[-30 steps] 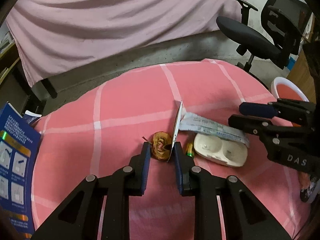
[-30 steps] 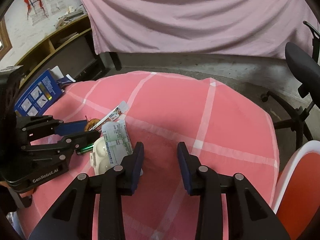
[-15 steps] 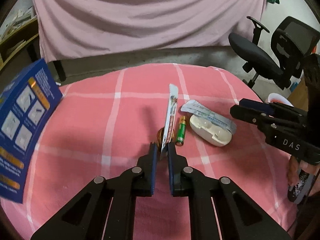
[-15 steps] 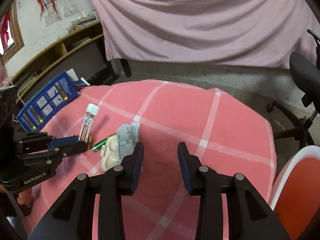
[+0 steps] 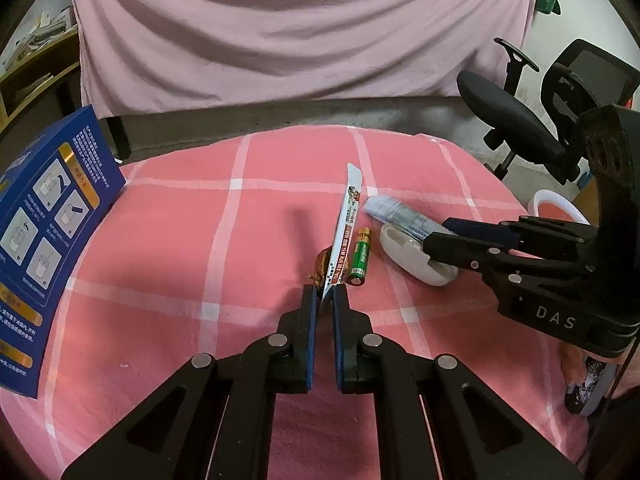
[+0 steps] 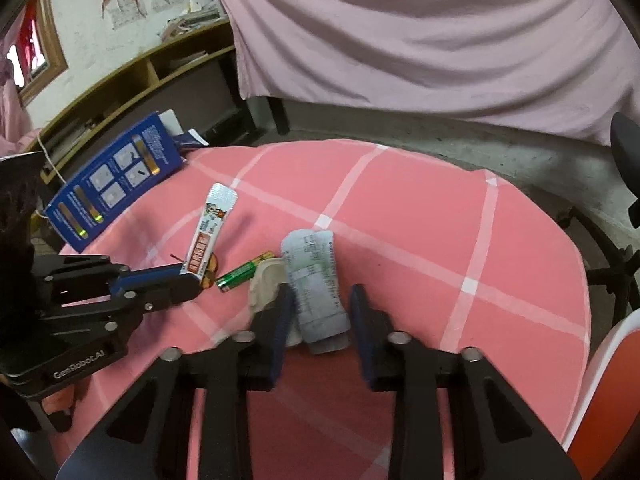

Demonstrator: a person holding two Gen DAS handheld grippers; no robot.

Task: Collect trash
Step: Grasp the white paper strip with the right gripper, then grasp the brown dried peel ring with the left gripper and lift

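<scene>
Covering the round table (image 5: pixel 168 240), a pink cloth with a white check, sagging over the far edge. Leaning at the table's left edge, a large dark blue cardboard box (image 5: pixel 48 232) with white instruction panels. Lying right of the table's middle, a white oval plastic case (image 5: pixel 404 252), with a pale grey-blue printed plastic packet (image 6: pixel 316 284) resting across it; long axis of the packet running from the near edge toward the far edge in the right wrist view, its near end lying between the fingers of the right gripper (image 6: pixel 320 312). Closing at this moment, those jaws, with the packet between them and a gap still showing on each side, pads not yet pressing.

Standing at the middle of the table, a long narrow white and red sachet (image 5: pixel 346 232), clamped at its near end by the left gripper (image 5: pixel 325 300), jaws nearly together on it. Pointing away from that gripper toward the far edge, the sachet's long axis, free sealed end tilted upward and slightly right. Lying just right of the sachet, a small green and gold battery (image 5: pixel 360 258), nearly parallel to it. Peeking out from behind the sachet's lower end, a small brown crumpled scrap (image 5: pixel 320 266), touching the cloth.
</scene>
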